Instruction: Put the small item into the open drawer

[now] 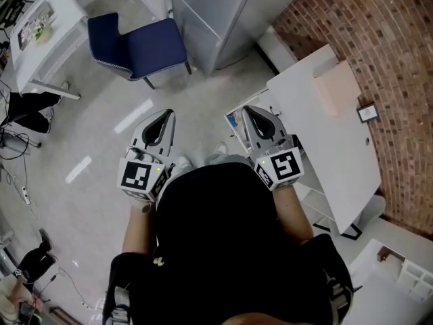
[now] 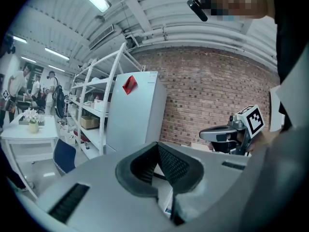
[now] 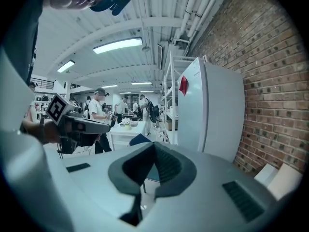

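Observation:
In the head view my left gripper (image 1: 166, 114) and right gripper (image 1: 247, 111) are held side by side in front of the person's chest, high above the floor. Both have their jaws together with nothing between them. The left gripper view shows its tips (image 2: 157, 145) meeting, with the right gripper (image 2: 227, 134) off to the side. In the right gripper view the tips (image 3: 154, 145) also meet, and the left gripper (image 3: 82, 124) is beside them. A white drawer-like unit (image 1: 233, 122) holding something blue sits under the right gripper, mostly hidden. A small dark framed item (image 1: 367, 112) lies on the white table (image 1: 318, 134).
A blue chair (image 1: 139, 46) stands ahead on the floor, beside a grey fridge (image 1: 216, 12). A brick wall (image 1: 379, 46) runs along the right, behind the table. A white desk (image 1: 40, 26) is at far left. Metal shelves (image 2: 94, 110) and several people fill the background.

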